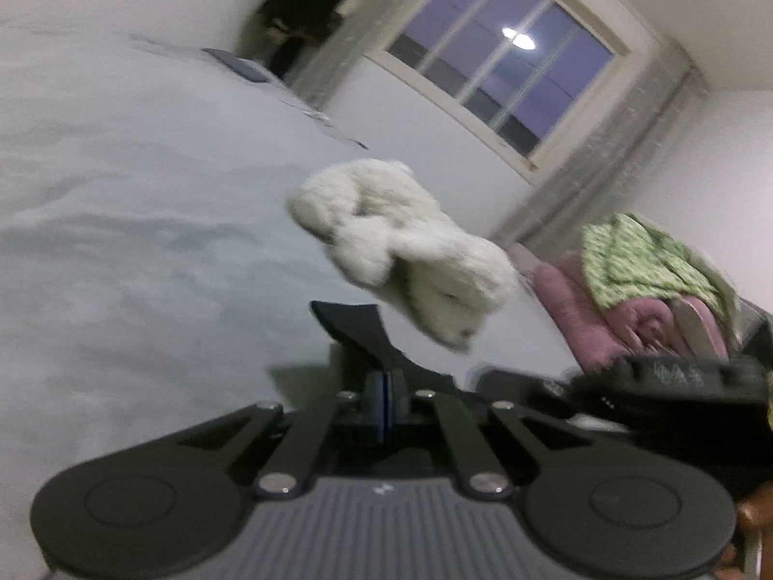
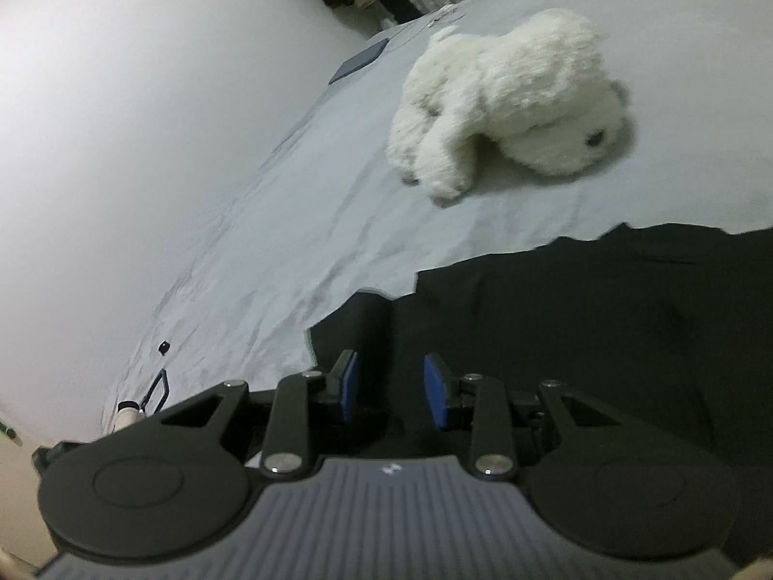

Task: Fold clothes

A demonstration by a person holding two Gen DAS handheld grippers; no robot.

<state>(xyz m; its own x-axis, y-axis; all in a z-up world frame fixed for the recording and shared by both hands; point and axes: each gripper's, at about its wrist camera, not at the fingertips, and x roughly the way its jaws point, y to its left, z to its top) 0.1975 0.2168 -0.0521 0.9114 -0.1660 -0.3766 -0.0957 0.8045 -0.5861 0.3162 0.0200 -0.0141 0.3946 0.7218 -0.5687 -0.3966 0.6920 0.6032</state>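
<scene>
Left tongs (image 1: 384, 398): blue pads pressed together, clamped on a flap of the black garment (image 1: 355, 326) that sticks up past the tips. Frame is motion-blurred, so the exact bite is hard to read, but the cloth comes straight out of the closed pads.

Right tongs (image 2: 391, 394): pads apart, nothing between them. They sit over the black garment (image 2: 579, 338), which lies spread flat on my grey bed sheet (image 2: 251, 222); can't tell if the tips touch the cloth. The garment's ragged edge runs just ahead of my right fingertips.

White plush dog (image 2: 507, 101) lies on the sheet beyond the garment, near it but apart. From the left camera the same plush dog (image 1: 406, 246) shows past the lifted flap.

Containers: none I can make out. Closest thing is a heap at the far right of the left view, green patterned cloth (image 1: 642, 261) on top of pink bedding (image 1: 594, 319).

Other bits: a flat dark pad (image 2: 360, 63) on the sheet near the wall, window (image 1: 502, 63) above the bed, and a small white bottle (image 2: 128, 411) at the sheet's edge.
</scene>
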